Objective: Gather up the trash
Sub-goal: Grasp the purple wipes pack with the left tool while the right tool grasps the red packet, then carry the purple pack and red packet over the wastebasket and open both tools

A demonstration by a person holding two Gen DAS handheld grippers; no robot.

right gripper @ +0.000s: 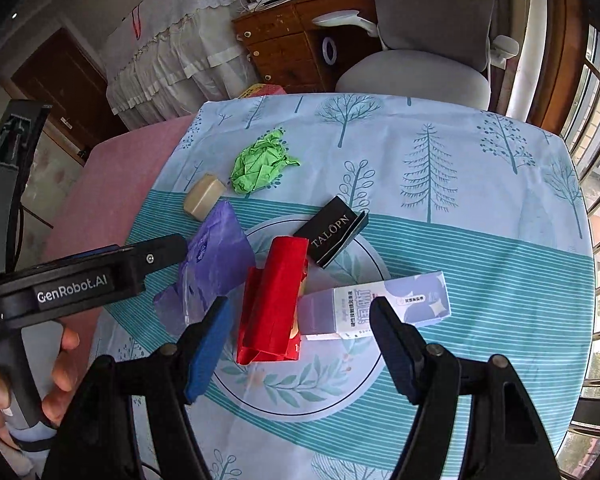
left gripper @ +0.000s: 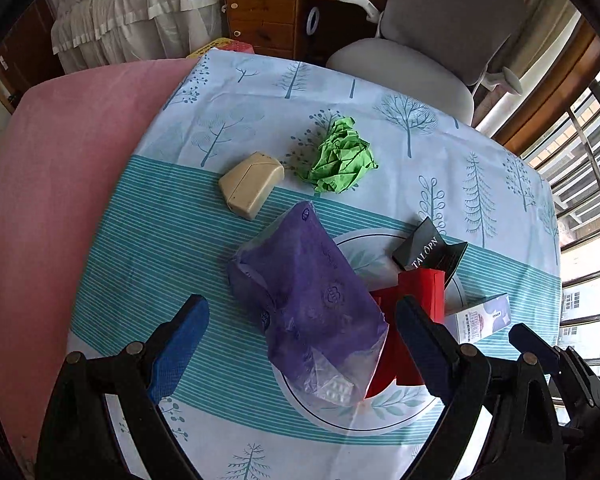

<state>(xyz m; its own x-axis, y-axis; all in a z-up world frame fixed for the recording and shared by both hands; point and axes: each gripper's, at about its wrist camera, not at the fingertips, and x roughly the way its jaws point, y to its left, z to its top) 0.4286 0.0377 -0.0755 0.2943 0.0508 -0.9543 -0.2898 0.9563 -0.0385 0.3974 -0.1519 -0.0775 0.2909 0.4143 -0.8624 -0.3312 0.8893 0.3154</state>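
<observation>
Trash lies on a tree-patterned tablecloth (left gripper: 228, 92). A crumpled purple plastic bag (left gripper: 312, 296) sits below and between the spread fingers of my open left gripper (left gripper: 300, 340); I see no contact. Beyond it are a beige box (left gripper: 252, 184), a green paper ball (left gripper: 342, 158), a black TALOPN box (left gripper: 424, 250) and a red carton (left gripper: 420, 292). My right gripper (right gripper: 302, 346) hangs open over the red carton (right gripper: 272, 304) and a white-and-purple box (right gripper: 380, 304). A hand (right gripper: 60, 360) holds the left gripper (right gripper: 172, 248) beside the purple bag (right gripper: 216, 264).
A pink cover (left gripper: 60, 168) spreads left of the cloth. A grey office chair (left gripper: 420, 68) stands at the table's far edge, with a wooden dresser (left gripper: 268, 8) behind it. Window bars (left gripper: 588, 184) run along the right side.
</observation>
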